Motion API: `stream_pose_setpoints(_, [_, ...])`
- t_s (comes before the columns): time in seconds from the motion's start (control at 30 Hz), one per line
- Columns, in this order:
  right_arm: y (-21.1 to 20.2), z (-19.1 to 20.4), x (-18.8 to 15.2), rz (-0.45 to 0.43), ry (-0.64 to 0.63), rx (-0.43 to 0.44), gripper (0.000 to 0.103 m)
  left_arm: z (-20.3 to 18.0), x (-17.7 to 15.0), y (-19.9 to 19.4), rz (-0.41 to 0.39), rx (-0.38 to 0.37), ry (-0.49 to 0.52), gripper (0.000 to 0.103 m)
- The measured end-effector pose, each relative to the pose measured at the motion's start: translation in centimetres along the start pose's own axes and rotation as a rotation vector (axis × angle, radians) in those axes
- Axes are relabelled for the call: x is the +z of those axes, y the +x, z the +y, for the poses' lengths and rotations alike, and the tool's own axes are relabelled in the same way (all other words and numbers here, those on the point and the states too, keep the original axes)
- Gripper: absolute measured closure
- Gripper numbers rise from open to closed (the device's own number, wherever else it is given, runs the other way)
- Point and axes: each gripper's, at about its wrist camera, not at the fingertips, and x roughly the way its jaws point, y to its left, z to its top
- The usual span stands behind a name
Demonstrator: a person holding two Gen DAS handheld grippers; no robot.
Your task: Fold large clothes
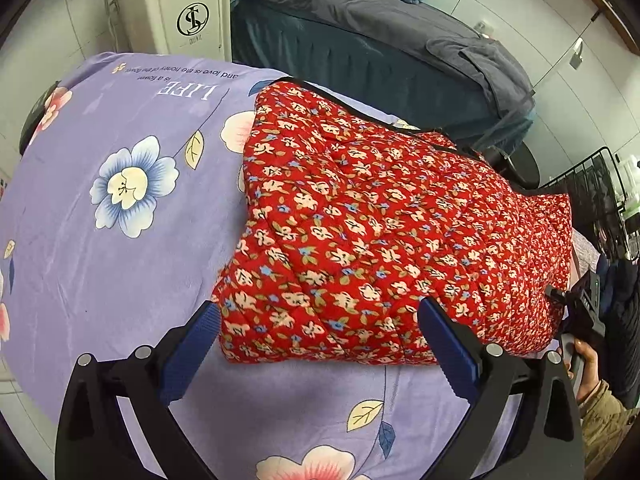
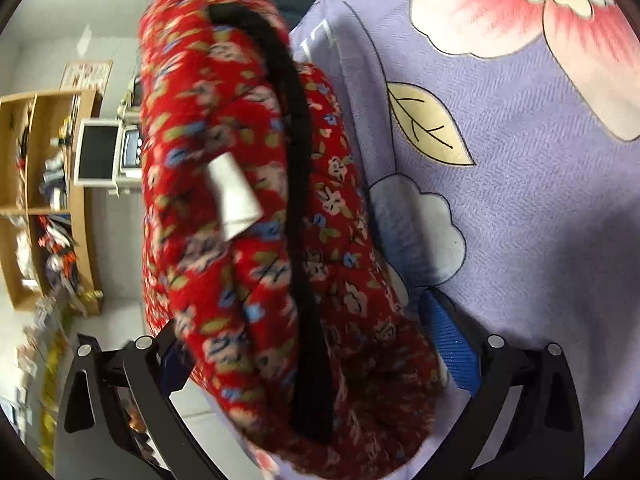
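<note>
**Fold laid down, right grip let go**

Lilac sheet (image 1: 100, 280) is the reference. Red quilted garment (image 1: 360, 220) lies folded on it. Left gripper (image 1: 316, 344) wide, empty, at the near hem. Right gripper (image 2: 304, 356) fully spread, straddling the black-trimmed edge (image 2: 296, 160), pads not visibly pressing. Next, likely: pull clear, square up.

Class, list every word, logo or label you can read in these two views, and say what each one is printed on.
"LIFE", upside down, on the purple sheet.
"and love is the honey of the flower", upside down, same sheet; the small line beside it is less clear.
Monogram logo on the white machine; small text under it unreadable.
White tag on the red quilted garment: blurred.
</note>
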Motion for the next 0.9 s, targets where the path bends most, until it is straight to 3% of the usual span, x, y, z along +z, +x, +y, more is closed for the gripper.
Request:
stream_pose_setpoints(0.27, [1.4, 1.9, 0.2, -0.020, 0.033, -0.024, 0.005, 2.8, 2.5, 2.3, 0.025, -0.038, -0.049, 0.006])
stream_pose_setpoints(0.4, [1.1, 2.1, -0.6, -0.028, 0.036, -0.042, 0.005, 3.8, 4.6, 5.2, 0.054, 0.017, -0.016, 0.006])
stream_pose_setpoints(0.6, [1.6, 3.5, -1.1, -0.001, 0.045, -0.081, 0.006, 6.9, 5.4, 10.0, 0.135, -0.128, -0.096, 0.005])
stream_pose_setpoints(0.8, [1.3, 4.3, -0.8, 0.004, 0.051, -0.119, 0.006, 8.1, 5.3, 12.9, 0.168, -0.223, -0.100, 0.004])
stream_pose_setpoints(0.9, [1.3, 5.1, -0.2, 0.013, 0.057, -0.129, 0.006, 9.3, 5.6, 14.3, 0.218, -0.319, -0.147, 0.004])
